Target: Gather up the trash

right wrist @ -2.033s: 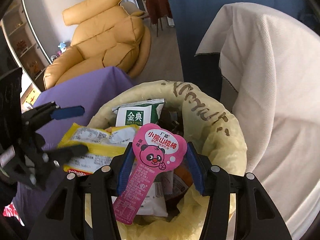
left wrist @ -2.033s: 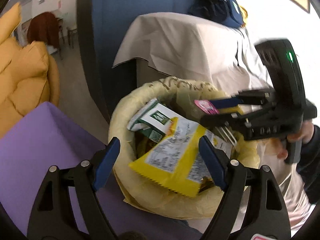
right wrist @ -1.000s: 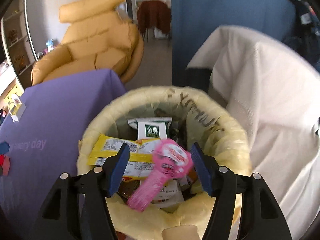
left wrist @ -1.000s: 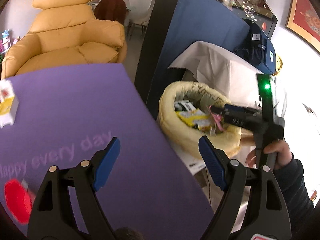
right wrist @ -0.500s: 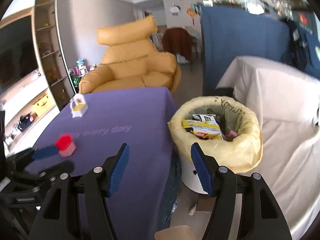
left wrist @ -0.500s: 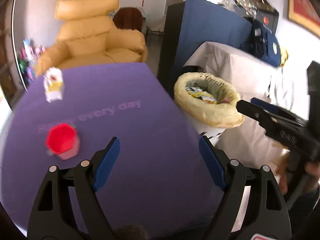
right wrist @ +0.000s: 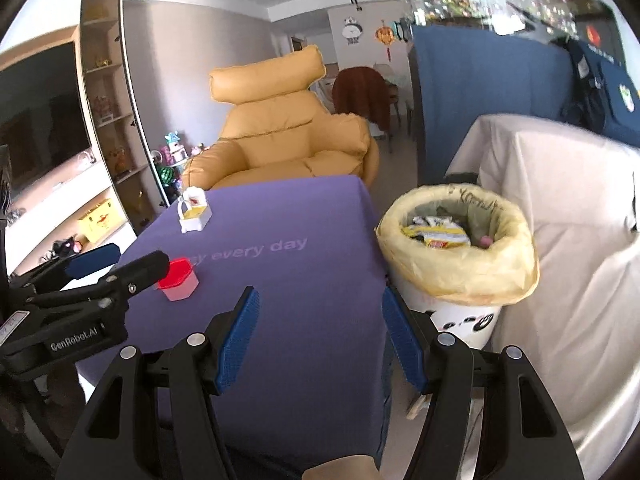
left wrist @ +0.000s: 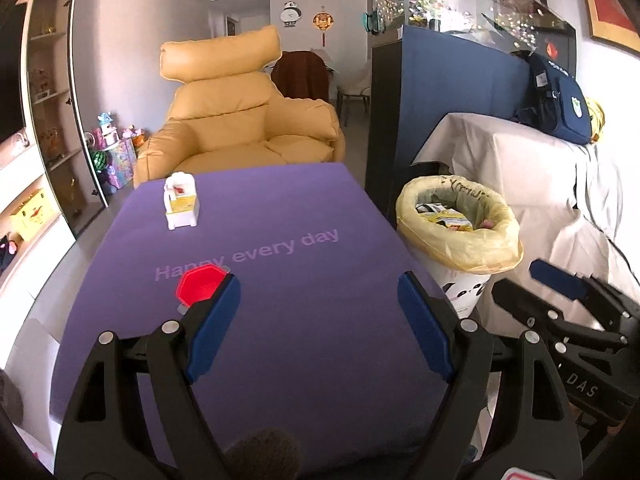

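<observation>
A white trash bin point(left wrist: 460, 236) point(right wrist: 460, 260) lined with a yellow bag stands right of the purple table point(left wrist: 280, 280) point(right wrist: 288, 272). Wrappers lie inside it, a yellow packet point(right wrist: 436, 236) on top and a bit of pink wrapper point(right wrist: 484, 240) at the bag's edge. My left gripper point(left wrist: 320, 320) hangs open and empty above the table's near half. My right gripper point(right wrist: 320, 332) is open and empty too, above the table's right edge near the bin. A red-lidded pink cup point(left wrist: 200, 286) point(right wrist: 178, 278) and a small white carton point(left wrist: 181, 202) point(right wrist: 195, 208) stand on the table.
A yellow armchair point(left wrist: 240, 120) sits beyond the table. A white-draped piece of furniture point(right wrist: 560, 200) stands right of the bin, a dark blue partition point(left wrist: 440, 100) behind it. Shelves point(right wrist: 104, 120) line the left wall.
Both grippers have drawn back from over the bin to the table's near side. The right gripper let go of the pink wrapper, which now lies in the bin.
</observation>
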Motion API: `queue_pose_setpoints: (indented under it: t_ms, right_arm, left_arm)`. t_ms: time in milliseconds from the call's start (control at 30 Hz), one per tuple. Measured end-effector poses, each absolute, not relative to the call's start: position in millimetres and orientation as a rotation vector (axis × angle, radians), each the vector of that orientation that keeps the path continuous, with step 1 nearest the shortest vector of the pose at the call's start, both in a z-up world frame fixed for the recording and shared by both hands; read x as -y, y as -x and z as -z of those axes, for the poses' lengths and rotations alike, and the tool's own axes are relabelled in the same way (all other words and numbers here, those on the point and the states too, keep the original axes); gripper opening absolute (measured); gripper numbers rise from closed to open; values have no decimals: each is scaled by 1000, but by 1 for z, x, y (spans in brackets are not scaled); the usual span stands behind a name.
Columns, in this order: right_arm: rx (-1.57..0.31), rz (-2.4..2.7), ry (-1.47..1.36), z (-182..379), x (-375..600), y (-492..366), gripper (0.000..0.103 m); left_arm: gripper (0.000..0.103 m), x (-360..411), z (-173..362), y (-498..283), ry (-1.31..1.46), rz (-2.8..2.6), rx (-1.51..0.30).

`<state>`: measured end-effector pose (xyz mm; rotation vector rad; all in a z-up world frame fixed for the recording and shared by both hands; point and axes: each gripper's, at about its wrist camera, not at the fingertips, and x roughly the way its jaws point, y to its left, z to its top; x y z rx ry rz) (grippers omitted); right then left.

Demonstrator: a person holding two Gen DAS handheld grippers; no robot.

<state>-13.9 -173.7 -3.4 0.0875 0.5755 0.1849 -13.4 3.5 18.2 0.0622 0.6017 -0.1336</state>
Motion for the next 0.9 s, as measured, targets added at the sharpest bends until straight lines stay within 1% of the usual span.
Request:
queue_pose_setpoints:
  t_ms: [900]
  right_arm:
    - [-551, -171, -83, -2, 176, 18, 60]
  left_arm:
    - [77, -3, -15, 13, -59, 137, -616]
